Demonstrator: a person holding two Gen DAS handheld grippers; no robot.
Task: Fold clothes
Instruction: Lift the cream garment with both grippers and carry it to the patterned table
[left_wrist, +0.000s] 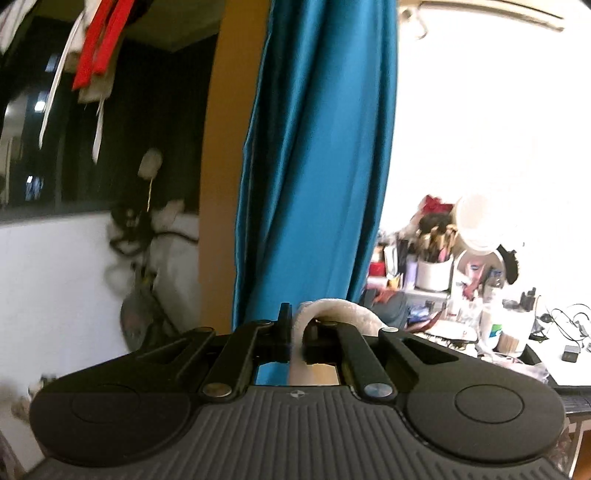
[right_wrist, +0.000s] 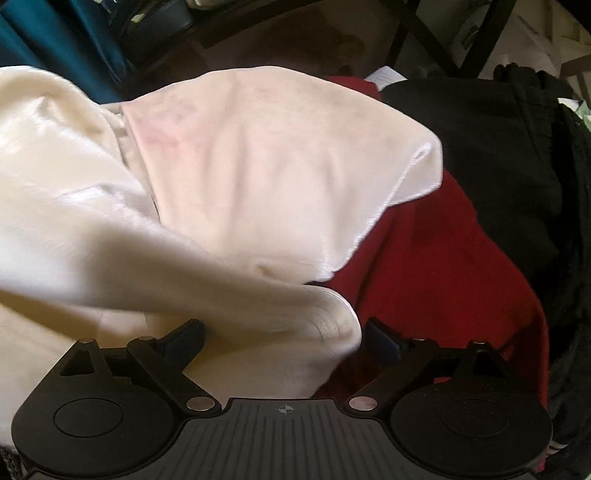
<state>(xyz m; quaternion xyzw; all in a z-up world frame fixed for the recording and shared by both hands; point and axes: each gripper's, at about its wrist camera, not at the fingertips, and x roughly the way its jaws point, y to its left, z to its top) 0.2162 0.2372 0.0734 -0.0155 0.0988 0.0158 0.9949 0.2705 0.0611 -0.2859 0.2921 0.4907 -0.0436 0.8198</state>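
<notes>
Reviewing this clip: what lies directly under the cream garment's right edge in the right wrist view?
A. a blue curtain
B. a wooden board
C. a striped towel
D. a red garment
D. The cream garment overlaps a red garment, whose fabric shows just past its right hem, with a black garment beyond; the right gripper stands open around a cream fold.

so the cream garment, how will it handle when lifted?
Probably floppy: the cream garment sags in soft folds over the red cloth. Likely light for its bulk, since a thin pinch in the left gripper holds a loop of it up. Its plush sheen suggests it could slip through the open right gripper.
</notes>
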